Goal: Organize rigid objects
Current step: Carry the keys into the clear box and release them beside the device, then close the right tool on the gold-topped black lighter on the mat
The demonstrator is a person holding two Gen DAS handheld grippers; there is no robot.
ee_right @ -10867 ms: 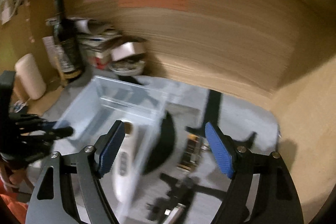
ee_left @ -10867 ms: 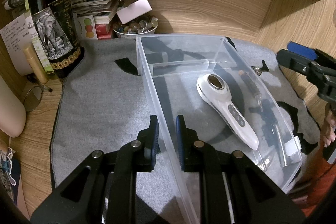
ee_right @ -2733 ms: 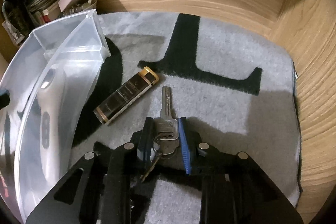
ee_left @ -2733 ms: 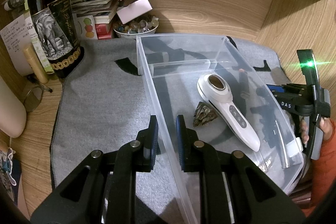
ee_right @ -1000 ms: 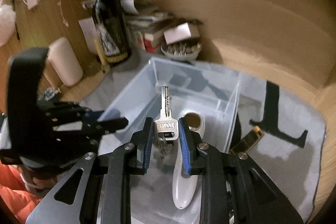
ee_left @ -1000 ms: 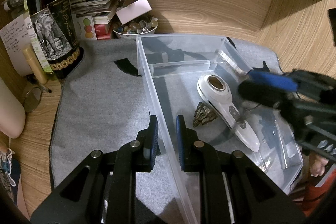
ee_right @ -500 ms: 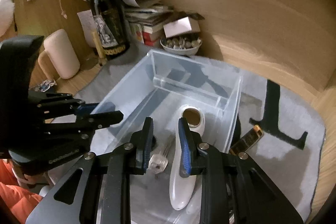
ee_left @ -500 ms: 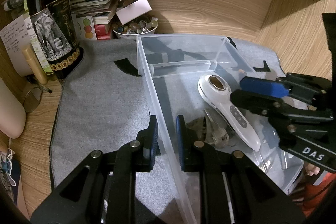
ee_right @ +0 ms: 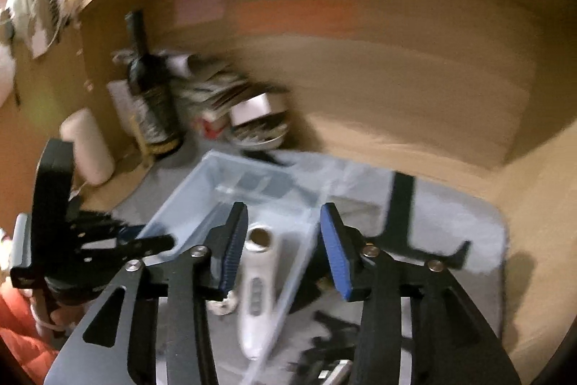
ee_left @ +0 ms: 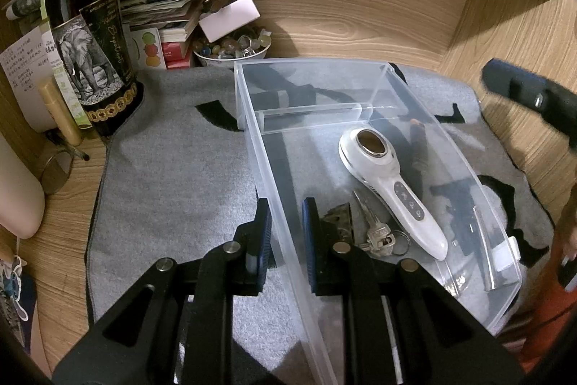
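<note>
Holding the near wall of the clear plastic bin [ee_left: 425, 118] between its pads, the left gripper [ee_left: 285, 237] is clamped on that wall at lower centre of the left wrist view, one blue pad outside and one inside, steadying the bin on the grey mat [ee_left: 173, 175]. Inside the bin, in the middle of that view, lie the white handheld massager [ee_left: 391, 190], a bunch of keys [ee_left: 378, 233] touching its handle, and a small brownish object [ee_left: 339, 215] just left of the keys that is too dim to name.

The right gripper [ee_right: 285, 251] hangs above the bin in a blurred right wrist view; its jaws are opening and nothing sits between the blue pads. So the keys look delivered, and the step in hand reads as the release and pull-away.

A dark, slim object [ee_left: 418, 141] shows through the bin's far wall, on the mat outside, right of centre in the left wrist view. It is probably the next thing to collect. That would call for swinging the empty right gripper clear of the far wall, lowering it over the object with the jaws wide, and closing across its narrow sides while the left keeps the bin fixed.
</note>
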